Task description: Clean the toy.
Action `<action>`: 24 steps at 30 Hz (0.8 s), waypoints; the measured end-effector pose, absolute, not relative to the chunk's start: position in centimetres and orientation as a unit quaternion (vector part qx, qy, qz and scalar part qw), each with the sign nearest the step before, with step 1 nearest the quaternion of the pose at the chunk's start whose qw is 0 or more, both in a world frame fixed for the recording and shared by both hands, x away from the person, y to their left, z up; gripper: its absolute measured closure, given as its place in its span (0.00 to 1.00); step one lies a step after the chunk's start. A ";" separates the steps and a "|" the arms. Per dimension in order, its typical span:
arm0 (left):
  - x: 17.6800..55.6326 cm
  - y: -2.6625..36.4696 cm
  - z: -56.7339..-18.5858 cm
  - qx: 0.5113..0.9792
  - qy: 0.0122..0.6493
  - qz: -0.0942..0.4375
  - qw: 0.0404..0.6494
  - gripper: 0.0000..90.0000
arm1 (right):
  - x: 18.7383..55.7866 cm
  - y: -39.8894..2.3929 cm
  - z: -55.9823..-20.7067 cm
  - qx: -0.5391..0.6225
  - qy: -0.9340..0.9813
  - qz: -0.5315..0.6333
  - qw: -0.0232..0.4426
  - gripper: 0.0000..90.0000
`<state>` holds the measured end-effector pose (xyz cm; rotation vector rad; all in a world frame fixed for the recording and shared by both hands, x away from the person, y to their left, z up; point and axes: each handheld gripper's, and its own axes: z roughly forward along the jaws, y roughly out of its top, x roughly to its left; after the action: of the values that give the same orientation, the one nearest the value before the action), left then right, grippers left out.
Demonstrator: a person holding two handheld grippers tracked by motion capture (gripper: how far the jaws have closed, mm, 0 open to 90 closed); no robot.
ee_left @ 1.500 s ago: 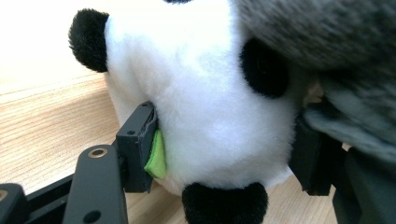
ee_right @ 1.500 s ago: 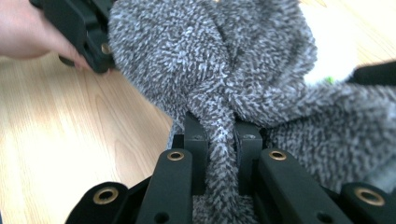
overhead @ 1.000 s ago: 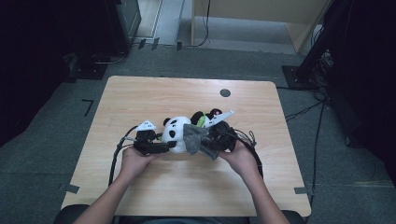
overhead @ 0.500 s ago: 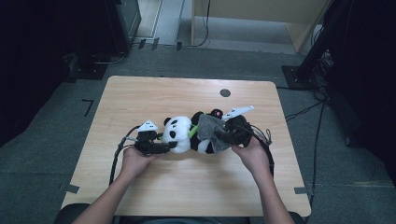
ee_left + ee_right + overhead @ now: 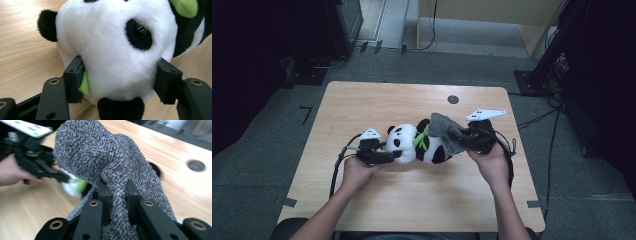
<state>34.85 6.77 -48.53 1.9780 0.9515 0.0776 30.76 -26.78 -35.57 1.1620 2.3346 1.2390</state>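
Note:
A black-and-white plush panda (image 5: 414, 144) with a green scarf lies on its side in the middle of the wooden table (image 5: 362, 105). My left gripper (image 5: 393, 155) is shut on its head (image 5: 115, 47), one pad at each side of the white face. A grey shaggy cloth (image 5: 444, 132) drapes over the panda's lower body. My right gripper (image 5: 460, 137) is shut on a bunched fold of the cloth (image 5: 117, 170), held up off the tabletop at the panda's right end. The cloth hides most of the panda in the right gripper view.
A round cable hole (image 5: 453, 99) sits in the table near its far edge, right of centre. Cables (image 5: 337, 167) trail from both grippers across the table. Dark equipment and cables stand on the grey floor around the table.
My right gripper has moved right and upward, drawing the grey cloth along the panda's body toward its lower end. The left gripper and the panda's head have stayed in place.

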 end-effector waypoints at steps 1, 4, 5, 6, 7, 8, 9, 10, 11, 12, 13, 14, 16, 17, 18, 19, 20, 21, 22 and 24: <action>34.8 6.7 -48.5 0.802 0.387 0.031 0.455 0.41 | 30.6 -26.2 -35.6 0.392 0.805 0.427 0.126 0.90; 34.8 6.7 -48.5 0.801 0.388 0.030 0.455 0.41 | 30.3 -23.2 -36.3 0.364 0.821 0.424 0.117 0.90; 34.8 6.7 -48.4 0.801 0.388 0.030 0.455 0.41 | 30.3 -22.5 -36.6 0.358 0.824 0.422 0.119 0.90; 34.8 6.7 -48.4 0.800 0.389 0.030 0.455 0.41 | 30.3 -21.4 -37.3 0.349 0.831 0.417 0.118 0.90; 34.8 6.7 -48.4 0.801 0.388 0.031 0.454 0.41 | 30.3 -20.5 -37.8 0.343 0.836 0.412 0.116 0.90; 34.8 6.7 -48.4 0.802 0.388 0.032 0.454 0.41 | 30.4 -19.8 -38.4 0.339 0.840 0.409 0.112 0.90; 34.8 6.7 -48.4 0.801 0.388 0.032 0.454 0.41 | 30.4 -19.1 -39.0 0.336 0.844 0.403 0.111 0.90; 34.8 6.7 -48.4 0.801 0.389 0.031 0.455 0.41 | 30.4 -18.6 -39.4 0.334 0.847 0.399 0.111 0.90; 34.8 6.7 -48.4 0.800 0.390 0.030 0.455 0.41 | 30.5 -18.0 -40.2 0.334 0.849 0.394 0.111 0.90; 34.8 6.7 -48.4 0.799 0.391 0.030 0.456 0.41 | 30.6 -17.7 -40.6 0.333 0.849 0.393 0.113 0.90; 34.8 6.7 -48.4 0.799 0.391 0.029 0.456 0.41 | 30.6 -17.3 -41.3 0.337 0.849 0.392 0.112 0.90; 34.8 6.7 -48.4 0.799 0.392 0.028 0.455 0.41 | 30.6 -17.0 -41.7 0.334 0.851 0.387 0.117 0.89; 34.8 6.7 -48.4 0.798 0.394 0.028 0.455 0.41 | 30.4 -16.4 -42.7 0.330 0.854 0.377 0.139 0.89; 34.8 6.6 -48.4 0.800 0.393 0.029 0.453 0.41 | 30.4 -16.3 -43.0 0.328 0.854 0.376 0.147 0.89; 34.7 6.6 -48.4 0.802 0.390 0.032 0.451 0.42 | 30.3 -16.3 -43.5 0.327 0.853 0.377 0.149 0.89; 34.7 6.6 -48.4 0.805 0.387 0.035 0.448 0.42 | 30.2 -16.3 -43.7 0.322 0.855 0.377 0.152 0.89; 34.6 6.6 -48.4 0.805 0.387 0.035 0.447 0.42 | 30.0 -16.4 -43.9 0.319 0.856 0.377 0.153 0.89; 34.7 6.6 -48.4 0.805 0.388 0.033 0.448 0.42 | 29.8 -16.5 -44.2 0.312 0.859 0.376 0.155 0.89; 34.7 6.6 -48.4 0.804 0.388 0.032 0.448 0.42 | 29.7 -16.5 -44.5 0.309 0.862 0.369 0.157 0.89; 34.8 6.6 -48.5 0.804 0.389 0.031 0.448 0.42 | 29.4 -16.5 -45.2 0.303 0.871 0.354 0.155 0.89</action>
<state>34.75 6.65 -48.48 1.9901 0.9628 0.0771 29.40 -16.52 -45.18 0.8669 2.4964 1.0136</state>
